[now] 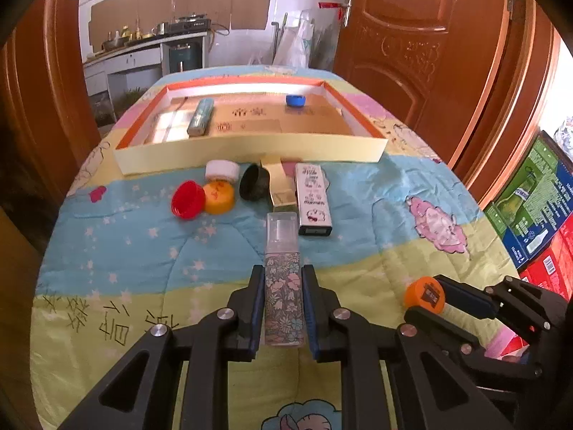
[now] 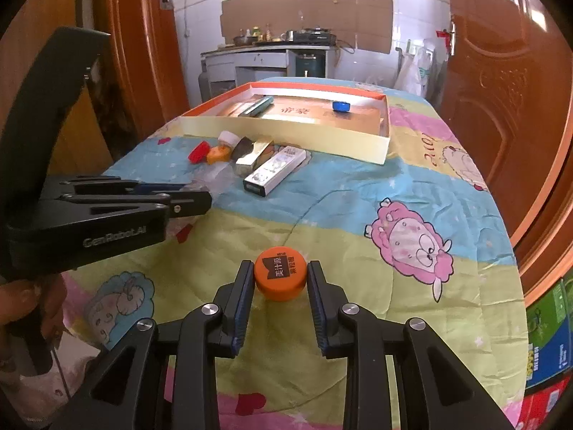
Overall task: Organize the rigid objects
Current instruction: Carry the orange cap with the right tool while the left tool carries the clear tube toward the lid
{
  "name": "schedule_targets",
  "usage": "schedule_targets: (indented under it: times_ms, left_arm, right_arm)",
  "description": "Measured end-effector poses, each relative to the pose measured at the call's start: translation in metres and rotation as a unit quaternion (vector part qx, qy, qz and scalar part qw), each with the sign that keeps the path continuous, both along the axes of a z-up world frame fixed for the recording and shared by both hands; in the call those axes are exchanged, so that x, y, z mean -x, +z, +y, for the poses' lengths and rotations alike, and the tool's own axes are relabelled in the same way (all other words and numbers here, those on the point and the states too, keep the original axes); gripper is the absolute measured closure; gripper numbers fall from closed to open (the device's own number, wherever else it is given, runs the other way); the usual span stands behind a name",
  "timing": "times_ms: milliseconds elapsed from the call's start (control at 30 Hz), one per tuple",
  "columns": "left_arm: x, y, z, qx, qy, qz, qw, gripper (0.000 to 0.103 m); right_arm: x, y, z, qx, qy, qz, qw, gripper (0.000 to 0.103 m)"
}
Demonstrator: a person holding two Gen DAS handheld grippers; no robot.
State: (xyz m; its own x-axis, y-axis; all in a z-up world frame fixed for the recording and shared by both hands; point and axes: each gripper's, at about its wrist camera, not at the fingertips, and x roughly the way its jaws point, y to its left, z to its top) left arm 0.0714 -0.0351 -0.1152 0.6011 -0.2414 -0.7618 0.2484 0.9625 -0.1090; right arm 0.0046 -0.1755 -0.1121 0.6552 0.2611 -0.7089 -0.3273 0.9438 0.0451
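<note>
Left wrist view: the left claw [image 1: 283, 279] is closed on a floral bottle [image 1: 283, 294], its blue pads pressed against both sides, the clear cap pointing far. The bottle lies low over the patterned quilt [image 1: 143, 251] that covers the table. Just beyond the cap sits a white carton [image 1: 313, 197], with a gold box [image 1: 279, 182] touching its left side. Further left are a black cap [image 1: 253, 182], a white cap [image 1: 222, 170], a yellow cap [image 1: 218, 197] and a red cap [image 1: 188, 199], bunched close together. Behind them stands a shallow tray [image 1: 250, 150] holding a teal box [image 1: 201, 116] on the left and a blue cap [image 1: 295, 100] far right. At near right, the right claw [image 1: 426, 295] has an orange cap [image 1: 415, 292].

Right wrist view: the right claw [image 2: 280, 276] grips the orange cap [image 2: 281, 274] between both pads, above the quilt [image 2: 358, 215]. The left claw [image 2: 193, 197] reaches in from the left; its hold is hidden here. The tray [image 2: 286, 130] lies far.
</note>
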Motion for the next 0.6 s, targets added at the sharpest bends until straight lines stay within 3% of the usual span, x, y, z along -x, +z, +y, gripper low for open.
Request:
schedule_targets:
  times_ms: [600]
  left_arm:
    - [0.000, 0.036, 0.027, 0.015, 0.027, -0.038, 0.9988, 0.083]
  right_arm:
    - [-0.022, 0.029, 0.014, 0.004, 0.007, -0.026, 1.000, 0.072]
